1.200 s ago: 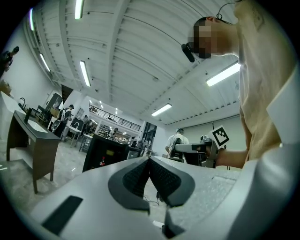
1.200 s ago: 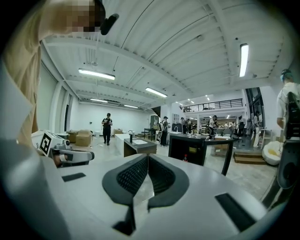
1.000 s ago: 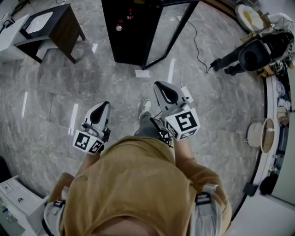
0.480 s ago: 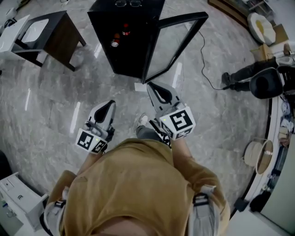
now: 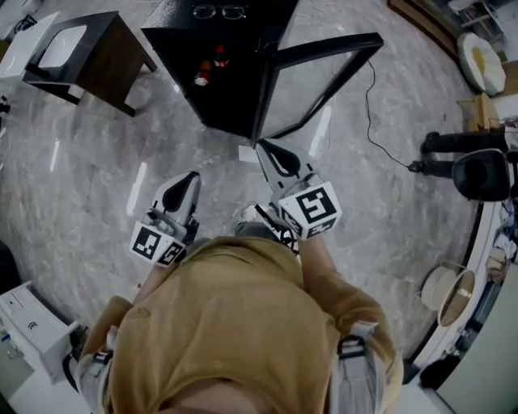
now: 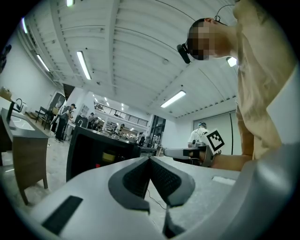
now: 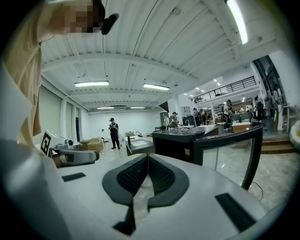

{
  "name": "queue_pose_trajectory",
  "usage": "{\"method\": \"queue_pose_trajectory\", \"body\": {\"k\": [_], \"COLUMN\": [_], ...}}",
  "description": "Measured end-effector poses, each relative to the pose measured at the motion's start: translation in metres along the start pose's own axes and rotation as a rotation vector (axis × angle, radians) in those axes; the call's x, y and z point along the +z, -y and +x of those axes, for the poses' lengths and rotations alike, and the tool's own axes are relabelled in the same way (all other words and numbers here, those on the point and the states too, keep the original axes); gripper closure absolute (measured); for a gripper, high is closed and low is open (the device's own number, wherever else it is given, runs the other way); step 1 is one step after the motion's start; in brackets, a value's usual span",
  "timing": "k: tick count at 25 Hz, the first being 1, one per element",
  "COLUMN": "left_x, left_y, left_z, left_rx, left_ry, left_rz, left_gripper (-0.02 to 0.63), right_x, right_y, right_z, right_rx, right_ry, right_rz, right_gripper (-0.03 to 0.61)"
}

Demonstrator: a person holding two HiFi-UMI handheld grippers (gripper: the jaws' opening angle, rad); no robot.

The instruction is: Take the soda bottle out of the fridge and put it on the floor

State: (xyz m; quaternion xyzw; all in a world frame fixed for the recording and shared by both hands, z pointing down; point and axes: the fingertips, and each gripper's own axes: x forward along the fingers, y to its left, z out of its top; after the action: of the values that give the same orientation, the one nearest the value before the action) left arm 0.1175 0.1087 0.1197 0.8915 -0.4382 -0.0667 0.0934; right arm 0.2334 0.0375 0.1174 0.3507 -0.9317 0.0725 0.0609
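The black fridge (image 5: 235, 73) stands on the floor ahead, its glass door (image 5: 324, 73) swung open to the right. Inside it I see a dark soda bottle with a red cap (image 5: 218, 57) and another small bottle (image 5: 202, 78) beside it. My left gripper (image 5: 188, 179) is held at waist height, short of the fridge, shut and empty. My right gripper (image 5: 265, 149) points at the fridge's front corner, shut with nothing between its pads. In the left gripper view the fridge (image 6: 93, 150) lies beyond the closed fingertips (image 6: 150, 159). The right gripper view shows the fridge (image 7: 183, 143) and its door (image 7: 234, 150).
A pair of glasses (image 5: 218, 11) lies on the fridge top. A black side table with a white basin (image 5: 89, 48) stands at the left. A cable (image 5: 376, 121) trails across the grey stone floor, and a white sheet (image 5: 247, 154) lies by the door. A black chair (image 5: 477, 170) is at the right.
I have stepped closer to the fridge, so it sits lower and larger in the head view. The right gripper's tip now reaches near the door's foot. Both grippers stay shut.
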Motion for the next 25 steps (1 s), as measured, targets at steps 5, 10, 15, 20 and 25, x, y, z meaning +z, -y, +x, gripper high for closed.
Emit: {"method": "queue_pose_trajectory", "body": {"k": [5, 10, 15, 20, 25], "left_x": [0.0, 0.008, 0.012, 0.022, 0.025], "left_y": [-0.02, -0.041, -0.065, -0.108, -0.147], "left_z": [0.004, 0.009, 0.021, 0.023, 0.018], "left_rx": [0.034, 0.042, -0.025, -0.046, -0.048], "left_ry": [-0.01, -0.007, -0.005, 0.013, 0.009], "left_rz": [0.011, 0.004, -0.014, -0.035, -0.027], "left_gripper": [0.611, 0.611, 0.611, 0.611, 0.611], "right_x": [0.0, 0.002, -0.007, -0.024, -0.041], "right_y": [0.006, 0.01, 0.015, 0.029, 0.045], "right_z": [0.034, 0.062, 0.105, 0.155, 0.201], "right_rx": [0.046, 0.032, -0.01, -0.086, -0.13], "right_ry": [0.004, 0.001, 0.023, -0.012, -0.075], "right_rz": [-0.005, 0.02, 0.004, -0.003, -0.035], "right_gripper": [0.577, 0.577, 0.575, 0.575, 0.575]}}
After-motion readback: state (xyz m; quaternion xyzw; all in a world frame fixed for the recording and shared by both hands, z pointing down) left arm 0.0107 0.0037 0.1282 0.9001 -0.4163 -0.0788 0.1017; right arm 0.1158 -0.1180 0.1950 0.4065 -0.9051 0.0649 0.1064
